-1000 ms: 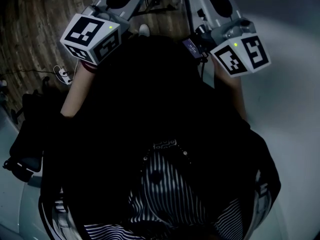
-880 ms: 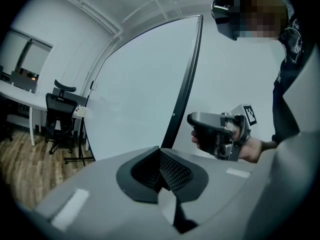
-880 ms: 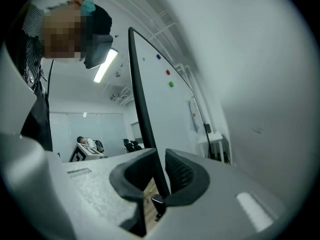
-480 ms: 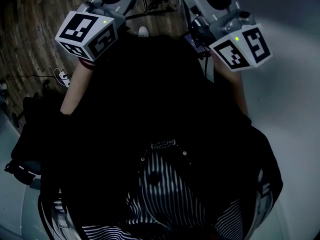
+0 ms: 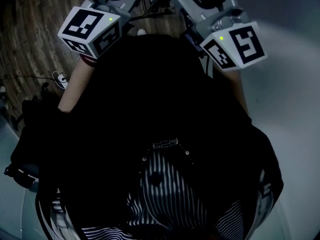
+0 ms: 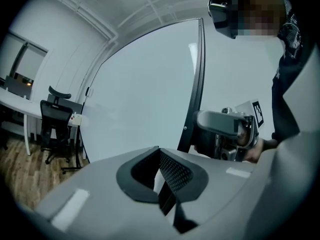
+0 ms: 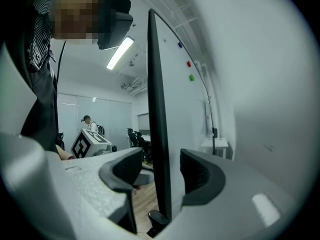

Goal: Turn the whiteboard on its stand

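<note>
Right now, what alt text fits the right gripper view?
The right gripper has its jaws apart on either side of the whiteboard, seen edge-on, not clamping its dark frame. Blue, red and green magnets sit high on its white face; an office lies behind.

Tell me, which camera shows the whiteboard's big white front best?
The left gripper view: the whiteboard fills it with its broad white face and dark frame. The right gripper view sees it nearly edge-on, its frame between the right gripper's open jaws. The head view shows mostly dark clothing.
</note>
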`<action>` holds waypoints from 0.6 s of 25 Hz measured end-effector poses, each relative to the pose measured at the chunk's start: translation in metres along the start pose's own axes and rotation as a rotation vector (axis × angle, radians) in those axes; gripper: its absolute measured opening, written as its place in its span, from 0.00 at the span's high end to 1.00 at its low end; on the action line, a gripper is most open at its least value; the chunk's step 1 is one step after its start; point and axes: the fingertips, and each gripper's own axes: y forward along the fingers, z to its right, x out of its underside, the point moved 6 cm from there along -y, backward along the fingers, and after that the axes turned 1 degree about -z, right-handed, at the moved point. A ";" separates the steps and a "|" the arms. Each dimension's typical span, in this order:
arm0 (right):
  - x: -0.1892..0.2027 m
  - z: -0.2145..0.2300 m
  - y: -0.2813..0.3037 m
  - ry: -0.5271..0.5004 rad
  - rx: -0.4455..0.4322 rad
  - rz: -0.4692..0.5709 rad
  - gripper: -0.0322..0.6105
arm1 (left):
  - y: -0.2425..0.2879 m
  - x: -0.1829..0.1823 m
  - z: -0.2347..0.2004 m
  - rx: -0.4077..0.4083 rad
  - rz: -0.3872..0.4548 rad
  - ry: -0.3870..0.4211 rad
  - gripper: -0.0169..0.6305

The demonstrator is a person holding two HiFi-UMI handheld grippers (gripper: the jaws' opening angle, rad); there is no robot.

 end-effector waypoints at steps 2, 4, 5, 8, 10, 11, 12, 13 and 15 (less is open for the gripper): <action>0.007 -0.004 -0.002 -0.004 -0.026 -0.027 0.59 | 0.000 0.005 0.005 0.007 -0.001 0.003 0.99; -0.003 -0.009 0.003 -0.012 -0.052 -0.051 0.59 | -0.004 -0.007 0.004 0.013 0.007 -0.009 0.99; -0.011 -0.010 0.007 -0.018 -0.056 -0.057 0.59 | -0.006 -0.015 0.001 0.014 0.012 -0.013 0.99; -0.027 -0.004 0.019 -0.058 -0.039 -0.053 0.59 | -0.002 -0.031 -0.009 0.018 0.020 0.005 0.99; -0.026 -0.002 0.024 -0.104 -0.016 -0.052 0.59 | 0.006 -0.030 -0.013 0.022 0.024 0.016 0.99; -0.022 -0.001 0.023 -0.122 0.000 -0.055 0.59 | 0.009 -0.027 -0.012 0.023 0.023 0.017 0.99; -0.017 0.000 0.019 -0.129 0.019 -0.056 0.59 | 0.012 -0.022 -0.008 0.025 0.021 0.017 0.99; -0.013 0.002 0.014 -0.125 0.037 -0.055 0.61 | 0.015 -0.017 -0.004 0.027 0.017 0.019 0.99; -0.011 0.006 0.009 -0.109 0.062 -0.048 0.66 | 0.017 -0.014 0.000 0.033 0.011 0.028 0.99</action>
